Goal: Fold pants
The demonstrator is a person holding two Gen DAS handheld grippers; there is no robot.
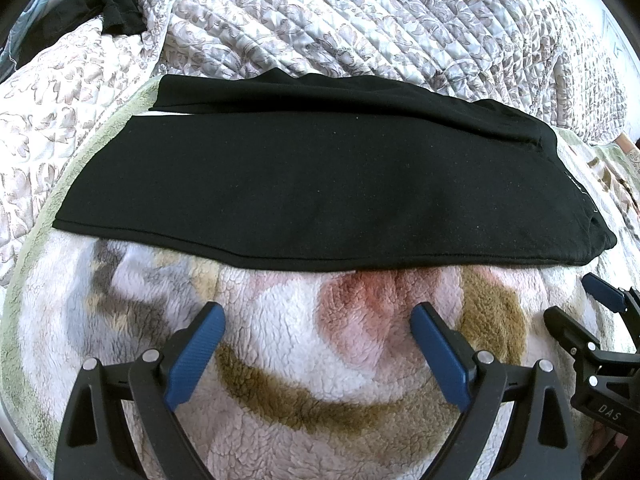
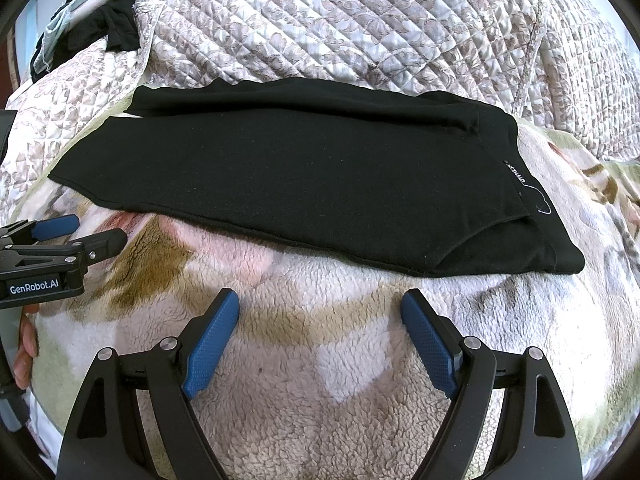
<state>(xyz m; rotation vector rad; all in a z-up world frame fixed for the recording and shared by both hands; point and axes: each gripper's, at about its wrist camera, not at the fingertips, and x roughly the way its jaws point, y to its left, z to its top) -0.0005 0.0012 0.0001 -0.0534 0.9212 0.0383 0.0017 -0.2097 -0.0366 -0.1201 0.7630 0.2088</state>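
Black pants point(image 1: 312, 184) lie flat across a fleece blanket point(image 1: 280, 360), legs stacked one on the other, waistband with a small white label to the right point(image 2: 520, 176). My left gripper point(image 1: 318, 312) is open and empty, hovering over the blanket just short of the pants' near edge. My right gripper point(image 2: 320, 300) is open and empty too, also just short of the near edge, to the right of the left one. In the right wrist view, the pants point(image 2: 304, 176) span the frame and the left gripper point(image 2: 96, 230) shows at the left edge.
A quilted floral bedspread point(image 1: 360, 28) lies bunched behind the pants. Another dark garment point(image 1: 116, 8) lies at the far left corner, with pale cloth point(image 2: 60, 20) beside it. The right gripper point(image 1: 592, 300) shows at the right edge of the left wrist view.
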